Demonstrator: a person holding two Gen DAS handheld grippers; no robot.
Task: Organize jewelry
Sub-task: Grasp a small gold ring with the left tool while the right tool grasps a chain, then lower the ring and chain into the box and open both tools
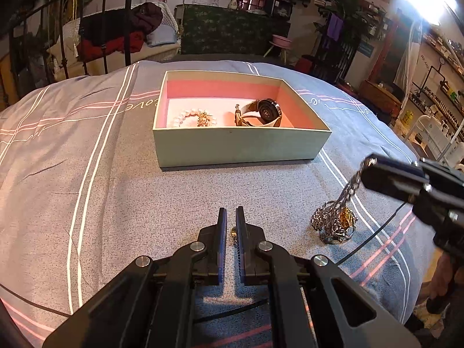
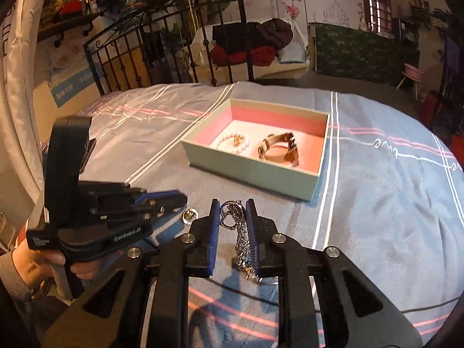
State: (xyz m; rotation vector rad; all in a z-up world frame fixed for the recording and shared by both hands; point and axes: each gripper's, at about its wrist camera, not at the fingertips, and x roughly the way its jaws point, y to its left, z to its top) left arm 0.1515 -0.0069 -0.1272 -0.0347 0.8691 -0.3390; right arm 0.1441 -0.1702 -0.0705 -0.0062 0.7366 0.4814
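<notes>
A mint box with a pink lining sits on the bed; it also shows in the right wrist view. Inside lie a pearl bracelet and a watch. My right gripper is shut on a silver chain, whose lower part still rests bunched on the quilt; the chain hangs between its fingers in the right wrist view. My left gripper is nearly closed, low over a small gold ring on the quilt. The ring lies just off its tips in the right wrist view.
The grey striped quilt covers the bed. A black metal bed frame stands behind. A black cable runs across the quilt at the right.
</notes>
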